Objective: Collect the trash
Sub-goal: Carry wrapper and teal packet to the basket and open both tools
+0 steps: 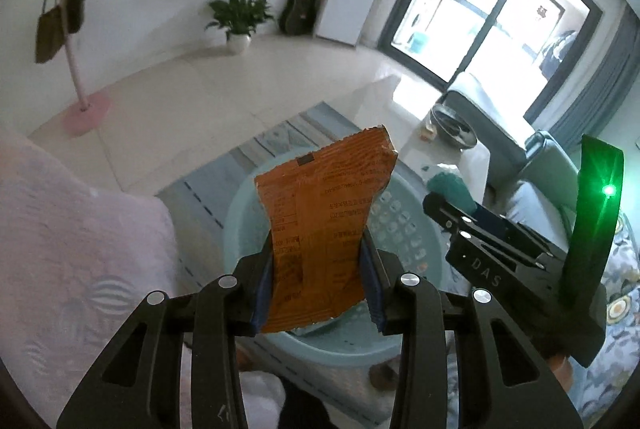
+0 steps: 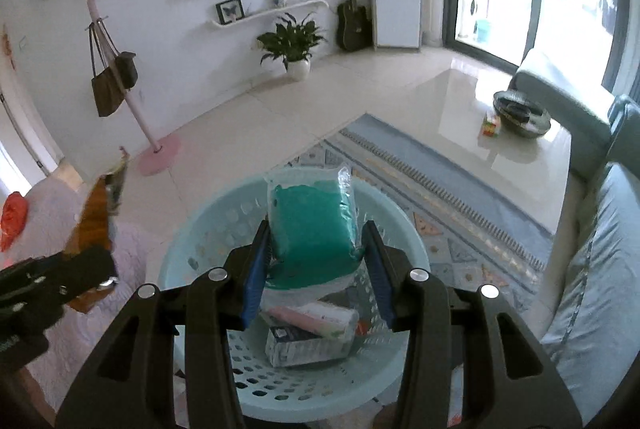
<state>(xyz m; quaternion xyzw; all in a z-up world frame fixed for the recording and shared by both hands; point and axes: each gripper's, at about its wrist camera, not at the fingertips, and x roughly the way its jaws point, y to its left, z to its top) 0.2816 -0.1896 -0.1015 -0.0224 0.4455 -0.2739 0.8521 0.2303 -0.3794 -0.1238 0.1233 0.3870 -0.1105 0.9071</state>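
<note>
Black gripper linkages fill the foreground of both wrist views. Left gripper (image 1: 318,269): its blue-padded fingers (image 1: 264,283) are narrowed onto an orange snack wrapper (image 1: 324,225), which stands upright between them, torn top edge uppermost, above the pale blue perforated basket (image 1: 404,225). Right gripper (image 2: 316,269): jaws closed against the sides of a clear plastic packet with teal contents (image 2: 310,221), held directly over the basket (image 2: 224,225). From the right wrist view, the left gripper (image 2: 80,261) and its wrapper (image 2: 94,217) appear at the left edge, just beside the basket; from the left wrist view, the right gripper's body (image 1: 492,249) sits to the right with a green light showing. Basket contents: a white box (image 2: 296,347) and a pink-and-white package (image 2: 316,319) lying on the bottom. Surroundings, large to small: patterned blue rug (image 2: 440,165) under the basket, grey sofa (image 2: 592,269) at right, potted plant (image 2: 294,45) against the far wall.
</note>
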